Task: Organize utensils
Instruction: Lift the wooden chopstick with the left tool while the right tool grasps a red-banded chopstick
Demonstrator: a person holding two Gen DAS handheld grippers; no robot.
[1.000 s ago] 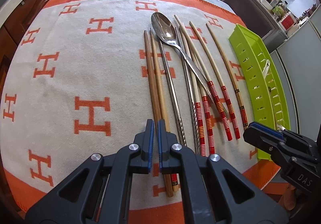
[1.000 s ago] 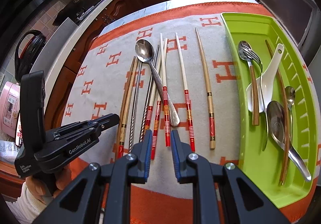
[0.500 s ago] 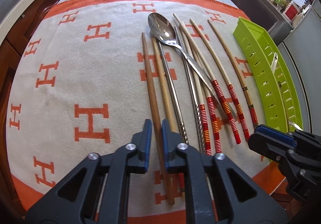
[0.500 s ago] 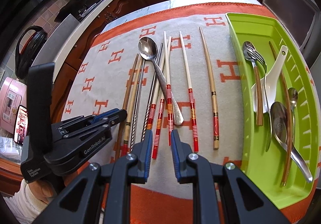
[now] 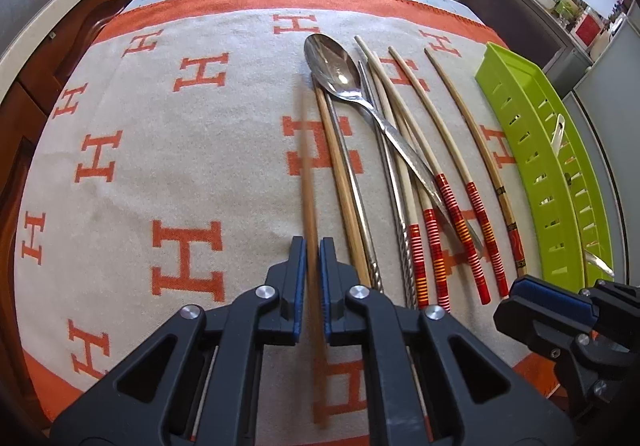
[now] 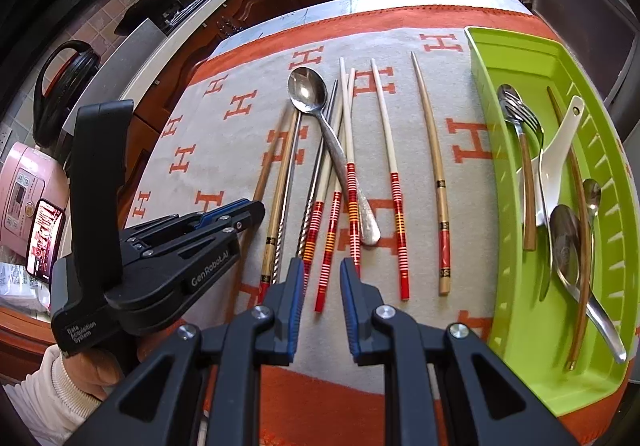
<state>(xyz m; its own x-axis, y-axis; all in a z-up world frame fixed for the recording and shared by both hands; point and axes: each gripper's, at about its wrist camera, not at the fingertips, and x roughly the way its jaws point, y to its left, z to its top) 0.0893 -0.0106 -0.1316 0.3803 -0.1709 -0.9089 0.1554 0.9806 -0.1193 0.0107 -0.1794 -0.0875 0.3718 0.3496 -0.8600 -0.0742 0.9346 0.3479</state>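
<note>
My left gripper is shut on a plain wooden chopstick and holds it, blurred, apart from the row on the cloth. In the right wrist view the left gripper grips that chopstick near its thick end. Beside it lie another wooden chopstick, metal chopsticks, a steel spoon and several red-banded chopsticks. My right gripper is open and empty above the near ends of the red-banded chopsticks.
A green slotted tray at the right holds a fork, a white ceramic spoon, steel spoons and a wooden chopstick. The orange-and-cream cloth covers the table. A pink cooker stands off to the left.
My left gripper has closed on the leftmost wooden chopstick and pulled it left, away from its twin. My right gripper has moved slightly forward and stayed open.
</note>
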